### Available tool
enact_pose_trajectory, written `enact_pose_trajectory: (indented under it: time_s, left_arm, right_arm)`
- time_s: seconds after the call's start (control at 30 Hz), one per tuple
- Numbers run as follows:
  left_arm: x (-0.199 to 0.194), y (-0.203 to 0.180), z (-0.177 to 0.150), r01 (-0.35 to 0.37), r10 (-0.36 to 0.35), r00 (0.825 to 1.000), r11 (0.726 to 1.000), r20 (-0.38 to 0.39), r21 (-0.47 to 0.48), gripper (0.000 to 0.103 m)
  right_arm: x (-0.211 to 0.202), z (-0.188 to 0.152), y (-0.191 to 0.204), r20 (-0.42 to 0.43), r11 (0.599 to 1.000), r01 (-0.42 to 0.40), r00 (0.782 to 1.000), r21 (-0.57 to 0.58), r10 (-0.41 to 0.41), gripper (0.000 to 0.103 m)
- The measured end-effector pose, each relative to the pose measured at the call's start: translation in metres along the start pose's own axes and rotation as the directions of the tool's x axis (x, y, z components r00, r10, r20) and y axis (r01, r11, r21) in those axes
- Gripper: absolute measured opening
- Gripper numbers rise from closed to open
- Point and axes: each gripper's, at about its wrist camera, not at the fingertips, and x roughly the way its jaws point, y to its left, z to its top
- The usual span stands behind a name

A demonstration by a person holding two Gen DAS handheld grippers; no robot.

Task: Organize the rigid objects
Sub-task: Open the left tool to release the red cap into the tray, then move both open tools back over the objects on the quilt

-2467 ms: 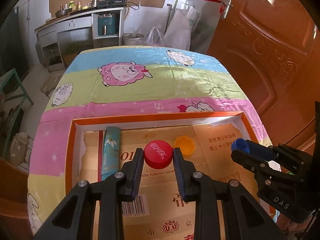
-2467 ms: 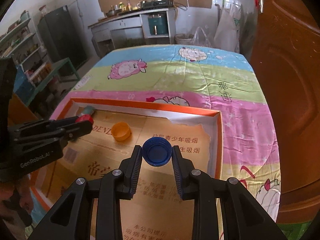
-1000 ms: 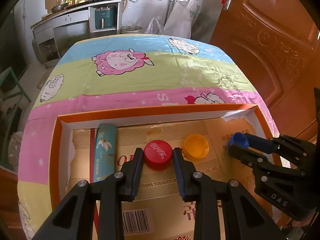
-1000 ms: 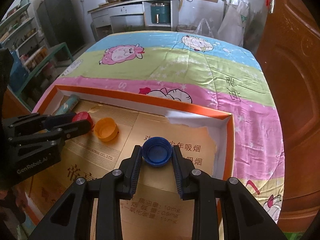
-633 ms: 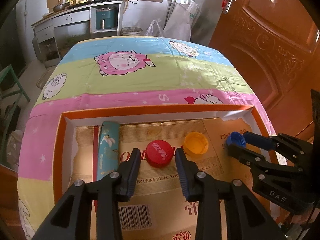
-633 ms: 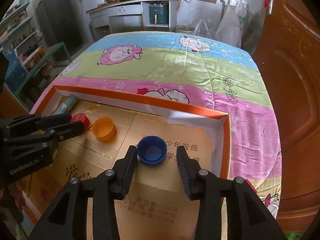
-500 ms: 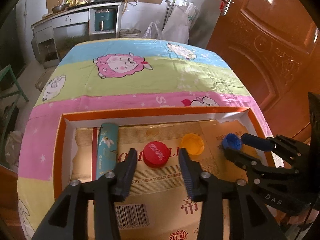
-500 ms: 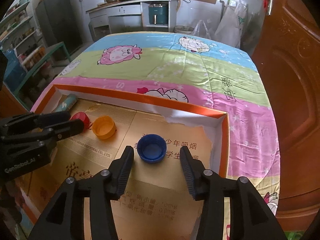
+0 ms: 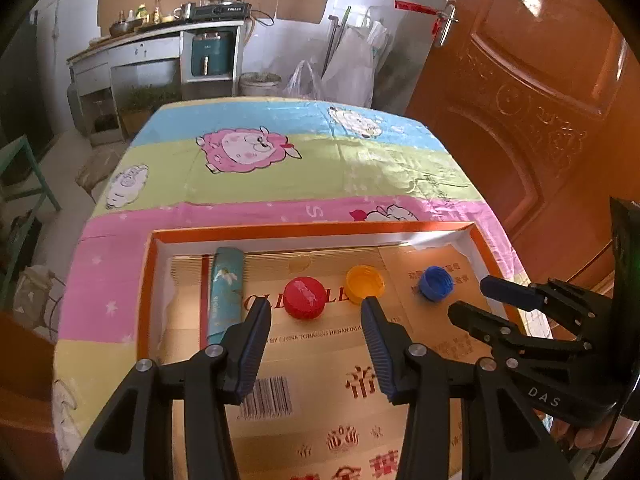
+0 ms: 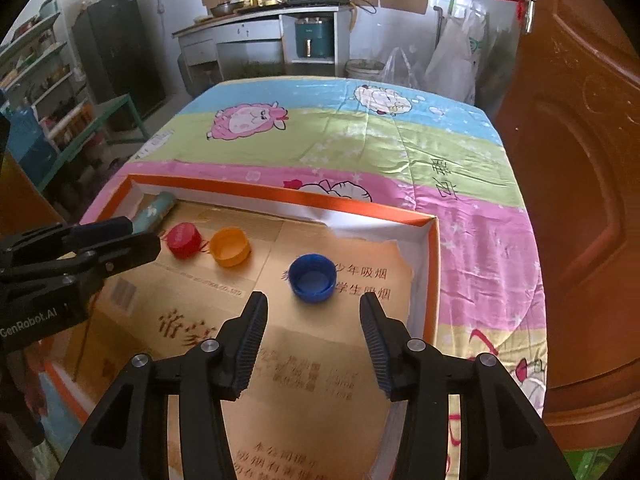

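While both jaws have just been opening and now stand apart with nothing between them, the left gripper (image 9: 314, 312) hangs just short of the round red plastic bottle cap (image 9: 305, 297) and the right gripper (image 10: 313, 306) just short of the upturned blue plastic cap (image 10: 312, 278). All lie inside the shallow orange-rimmed cardboard tray (image 9: 304, 228): the red cap beside the upturned orange plastic cap (image 9: 365, 284), the blue nearer the tray's right wall, a teal paper-wrapped tube (image 9: 225, 289) along its left wall.

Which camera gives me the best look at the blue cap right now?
Right wrist view: the blue cap lies open side up, centred just ahead of the open right gripper. Left wrist view shows it smaller, off to the right.
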Motion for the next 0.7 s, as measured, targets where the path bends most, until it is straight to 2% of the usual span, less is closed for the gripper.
enact_pose_trajectory:
  time_s: [0.7]
  left_arm:
    - [-0.088,0.002,-0.049,0.024,-0.022,0.997,0.999,0.070,-0.034,0.047]
  right_arm:
    - [-0.082,-0.049,0.032,0.069,0.999,-0.031,0.997,0.031,0.029,0.050]
